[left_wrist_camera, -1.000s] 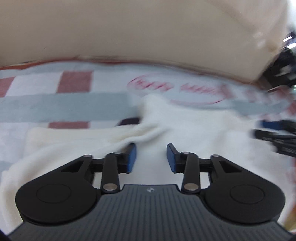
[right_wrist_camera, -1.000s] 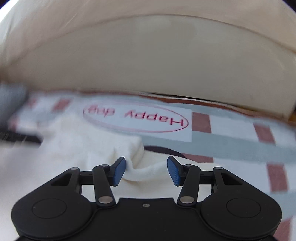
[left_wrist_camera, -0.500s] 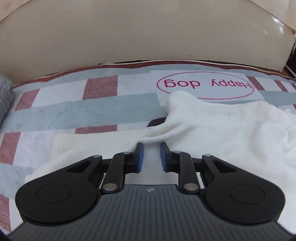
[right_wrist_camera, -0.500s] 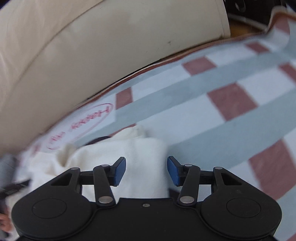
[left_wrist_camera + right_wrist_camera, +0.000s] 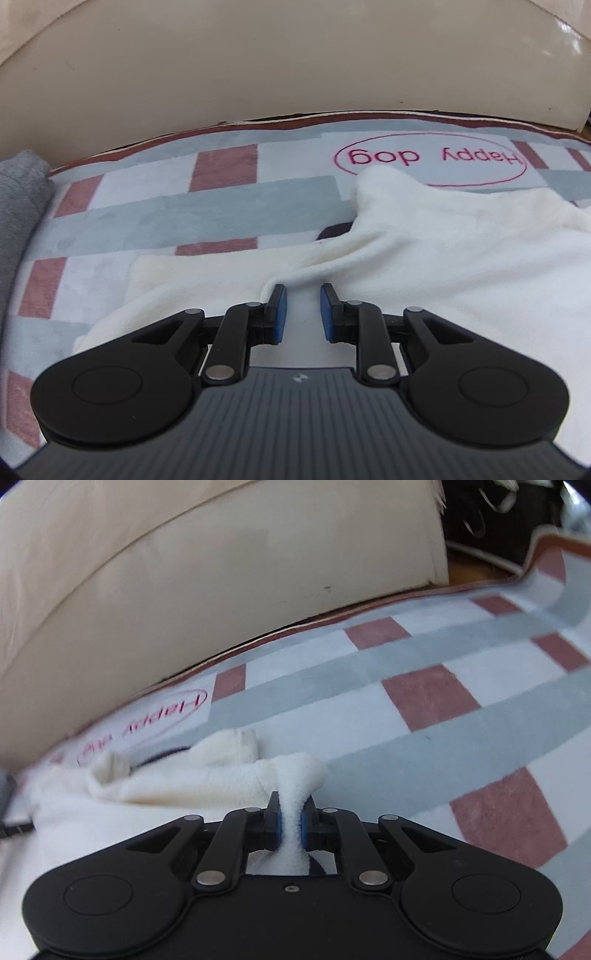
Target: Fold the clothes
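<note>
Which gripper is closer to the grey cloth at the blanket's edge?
Left. The grey cloth lies beside the left gripper; the right gripper clamps the white fleece garment farther away.

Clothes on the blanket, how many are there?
2 that I can see: a white fleece garment in the middle, pinched by the right gripper, and a grey garment at the left edge. More may be hidden.

Cream fleece garment, rumpled and spread flat on the checked blanket, one bunched corner lifted.
</note>
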### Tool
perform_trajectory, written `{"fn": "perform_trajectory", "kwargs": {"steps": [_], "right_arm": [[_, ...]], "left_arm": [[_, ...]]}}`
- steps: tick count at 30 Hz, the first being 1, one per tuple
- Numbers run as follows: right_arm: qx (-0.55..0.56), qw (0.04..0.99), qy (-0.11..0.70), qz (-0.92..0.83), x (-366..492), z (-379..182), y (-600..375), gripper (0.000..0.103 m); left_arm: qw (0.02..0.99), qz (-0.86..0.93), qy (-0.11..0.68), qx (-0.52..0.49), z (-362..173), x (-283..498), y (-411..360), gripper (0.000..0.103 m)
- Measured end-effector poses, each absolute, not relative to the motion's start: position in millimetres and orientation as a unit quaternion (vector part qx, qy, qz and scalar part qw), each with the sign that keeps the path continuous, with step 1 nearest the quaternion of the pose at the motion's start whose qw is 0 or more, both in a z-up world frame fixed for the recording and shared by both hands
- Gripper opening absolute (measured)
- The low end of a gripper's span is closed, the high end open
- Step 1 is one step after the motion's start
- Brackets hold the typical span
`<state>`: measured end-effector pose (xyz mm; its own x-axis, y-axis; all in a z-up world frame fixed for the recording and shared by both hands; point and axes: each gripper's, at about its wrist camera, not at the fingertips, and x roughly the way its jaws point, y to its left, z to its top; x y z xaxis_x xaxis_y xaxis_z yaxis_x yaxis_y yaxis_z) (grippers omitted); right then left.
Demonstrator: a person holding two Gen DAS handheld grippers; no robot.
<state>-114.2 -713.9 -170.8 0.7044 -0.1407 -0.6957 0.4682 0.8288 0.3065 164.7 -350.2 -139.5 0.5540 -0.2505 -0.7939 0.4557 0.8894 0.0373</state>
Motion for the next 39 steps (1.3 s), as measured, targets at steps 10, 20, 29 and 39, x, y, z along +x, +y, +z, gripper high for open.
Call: {"fn": "perform_trajectory", "kwargs": {"steps": [10, 20, 29, 39], "right_arm": [[0.206, 0.910, 0.301, -0.196, -119.1, -126.8, -691.6, 0.044], [0.314, 0.881, 0.353, 0.029, -26.2, -133.5, -604.2, 0.045], [0.298, 0.862, 0.390, -0.128, 7.1, -174.7, -646.2, 0.046], [0.423, 0.845, 0.328, -0.018, -162.0, -125.4, -598.0, 0.071]], "left_arm": [[0.846, -0.272, 0.455, 0.062, -108.9, 101.5, -334.8, 0.043], [0.824, -0.328, 0.458, 0.058, -117.6, 37.4, -329.8, 0.043], [0.819, -0.303, 0.487, -0.022, -119.1, 18.7, -268.8, 0.043], [0.847, -0.183, 0.500, -0.011, -93.3, -4.4, -169.1, 0.057]]}}
